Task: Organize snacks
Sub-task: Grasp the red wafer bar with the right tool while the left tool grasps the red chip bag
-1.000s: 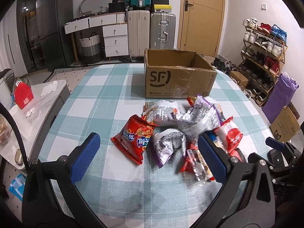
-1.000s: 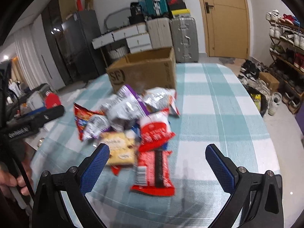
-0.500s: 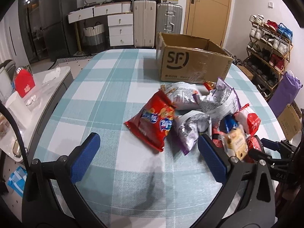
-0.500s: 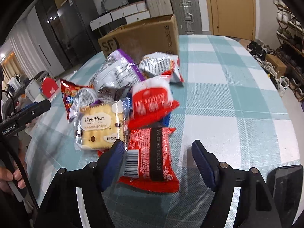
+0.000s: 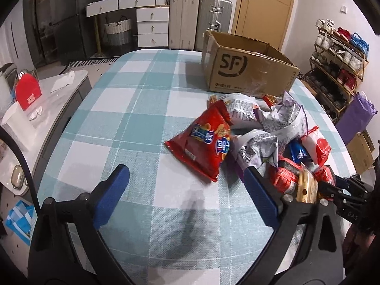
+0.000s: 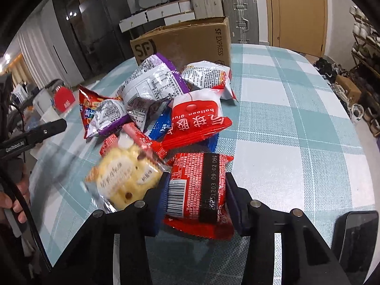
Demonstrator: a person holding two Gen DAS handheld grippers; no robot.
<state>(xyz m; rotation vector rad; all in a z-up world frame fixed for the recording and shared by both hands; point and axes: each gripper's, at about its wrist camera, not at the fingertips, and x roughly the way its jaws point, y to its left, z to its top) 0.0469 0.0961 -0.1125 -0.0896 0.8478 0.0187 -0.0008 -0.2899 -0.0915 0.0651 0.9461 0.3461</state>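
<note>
A pile of snack bags lies on the checked tablecloth [image 5: 142,109] in front of an open cardboard box [image 5: 247,71]. My right gripper [image 6: 196,180] is shut on a red packet with a barcode [image 6: 197,166] at the near end of the pile. A yellow cake packet [image 6: 123,178] lies blurred against its left finger. My left gripper [image 5: 184,173] is wide, its jaws closing with nothing pressed between them. The near corner of a red chip bag [image 5: 201,142] lies just ahead of its tips. Silver-purple bags [image 6: 152,87] and a red-white bag [image 6: 197,118] sit further back.
A dark phone [image 6: 356,232] lies at the table's near right edge. A grey side counter with a red box [image 5: 27,92] stands left of the table. A shoe rack [image 5: 339,54] and a purple bag [image 5: 358,116] are on the right; suitcases stand behind.
My right gripper came down and its jaws closed onto the red barcode packet. My left gripper sank and moved in nearer the red chip bag, with the pile now to the right in its view.
</note>
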